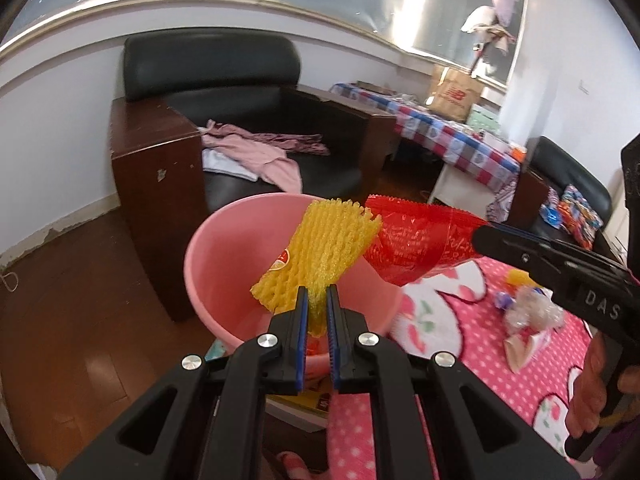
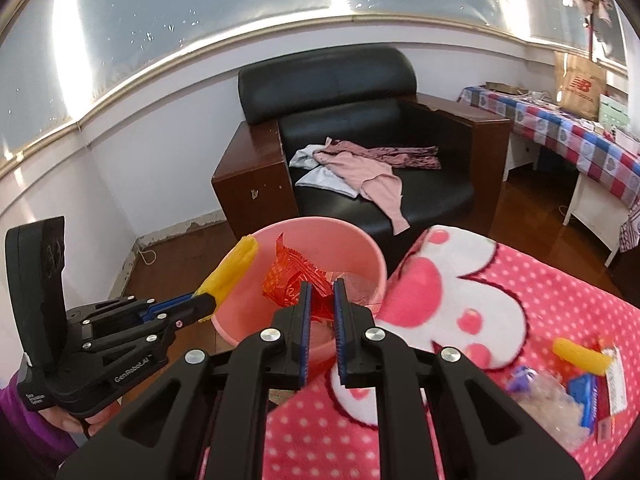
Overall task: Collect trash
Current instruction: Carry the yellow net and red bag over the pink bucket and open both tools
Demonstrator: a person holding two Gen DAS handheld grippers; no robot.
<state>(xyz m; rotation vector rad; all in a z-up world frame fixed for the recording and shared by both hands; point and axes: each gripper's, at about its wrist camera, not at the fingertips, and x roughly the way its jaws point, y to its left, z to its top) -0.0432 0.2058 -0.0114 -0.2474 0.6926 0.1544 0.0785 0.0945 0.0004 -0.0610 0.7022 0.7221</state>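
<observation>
Bright daylight is coming through the frosted windows (image 2: 200, 12) and glaring in white streaks, the fisheye lens is bending the wall lines and darkening the corners, and the pink blanket (image 2: 460, 280) is looking blurred by motion in both views.

Probably a home living room; black armchair (image 2: 360, 128); strewn clothes (image 2: 360, 164).
</observation>
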